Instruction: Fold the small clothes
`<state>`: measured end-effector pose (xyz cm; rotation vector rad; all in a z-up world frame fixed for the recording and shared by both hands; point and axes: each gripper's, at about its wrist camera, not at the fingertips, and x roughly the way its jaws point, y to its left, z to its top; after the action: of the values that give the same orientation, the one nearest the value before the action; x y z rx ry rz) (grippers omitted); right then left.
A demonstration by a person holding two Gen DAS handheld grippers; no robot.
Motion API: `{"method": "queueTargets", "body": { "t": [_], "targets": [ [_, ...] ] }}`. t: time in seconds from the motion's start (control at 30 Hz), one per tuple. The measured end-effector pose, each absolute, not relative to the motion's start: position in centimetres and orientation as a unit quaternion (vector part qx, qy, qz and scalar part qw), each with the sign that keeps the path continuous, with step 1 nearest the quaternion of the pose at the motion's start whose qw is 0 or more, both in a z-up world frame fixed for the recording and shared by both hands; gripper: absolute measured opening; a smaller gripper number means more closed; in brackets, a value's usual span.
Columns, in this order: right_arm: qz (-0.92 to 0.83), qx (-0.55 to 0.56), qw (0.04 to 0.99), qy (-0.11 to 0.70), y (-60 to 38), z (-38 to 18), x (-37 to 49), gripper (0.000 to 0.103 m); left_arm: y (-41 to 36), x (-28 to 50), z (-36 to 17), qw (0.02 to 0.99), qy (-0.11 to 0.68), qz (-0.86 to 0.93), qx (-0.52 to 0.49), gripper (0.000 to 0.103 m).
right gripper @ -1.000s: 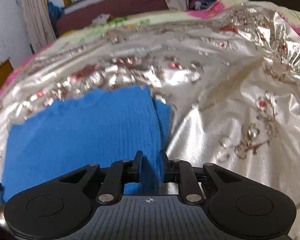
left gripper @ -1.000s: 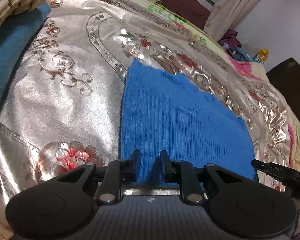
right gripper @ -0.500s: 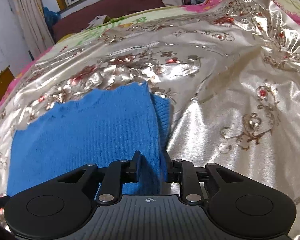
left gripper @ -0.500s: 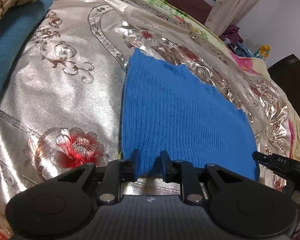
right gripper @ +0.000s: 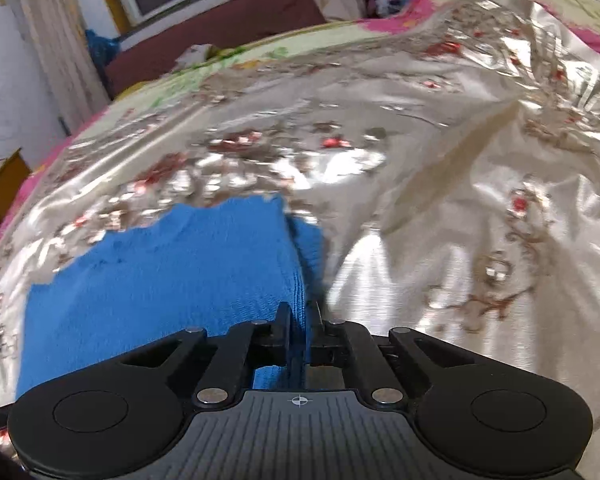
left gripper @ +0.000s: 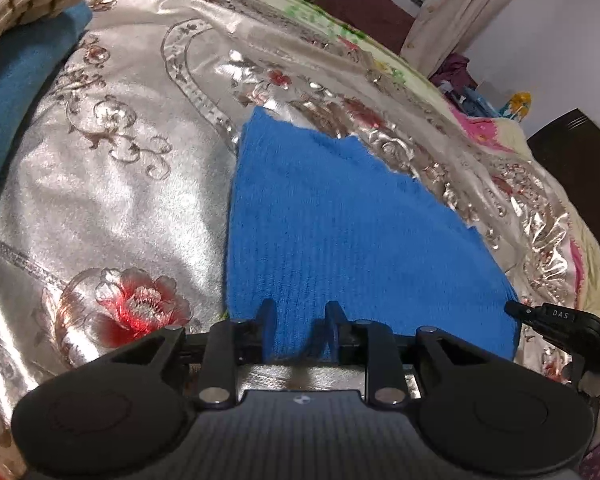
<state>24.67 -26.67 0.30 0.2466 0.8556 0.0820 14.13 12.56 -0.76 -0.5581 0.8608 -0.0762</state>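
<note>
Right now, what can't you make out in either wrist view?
- Blue knit garment, near hem: left wrist view, left gripper and its body cover it.
- Its folded edge: right wrist view, right gripper hides the pinch point.
- Silver bedspread pattern: right wrist view, motion blur.
- Garment type: unclear.

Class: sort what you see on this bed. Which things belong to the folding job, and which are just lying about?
Job:
blue knitted garment
left gripper
right gripper, pinching the garment's edge

Lying about:
silver floral bedspread
teal cloth
clothes heap by the curtain
</note>
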Motion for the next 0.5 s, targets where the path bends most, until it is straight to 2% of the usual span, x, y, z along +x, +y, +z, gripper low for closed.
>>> {"method": "queueTargets", "body": {
  "t": [0.1, 0.17, 0.23, 0.5],
  "targets": [
    [0.036, 0.123, 0.892, 0.434, -26.3, -0.9, 25.1, 0.006, 12.6, 14.1, -1.5, 0.866, 0.418, -0.033, -0.272, 0.03],
    [0.033, 0.108, 0.896, 0.43, -25.6, -0.5, 24.9, 0.015, 12.7, 13.8, -1.6, 0.865, 0.416, -0.03, -0.278, 0.031],
    [0.032, 0.092, 0.9, 0.425, -25.1, 0.4, 24.7, 0.015, 12.8, 13.5, -1.3, 0.867, 0.41, -0.031, -0.281, 0.031],
    [0.011, 0.002, 0.923, 0.385, -22.0, 5.7, 24.0, 0.033, 13.5, 11.8, -1.1, 0.873, 0.375, -0.032, -0.31, 0.037]
  ]
}}
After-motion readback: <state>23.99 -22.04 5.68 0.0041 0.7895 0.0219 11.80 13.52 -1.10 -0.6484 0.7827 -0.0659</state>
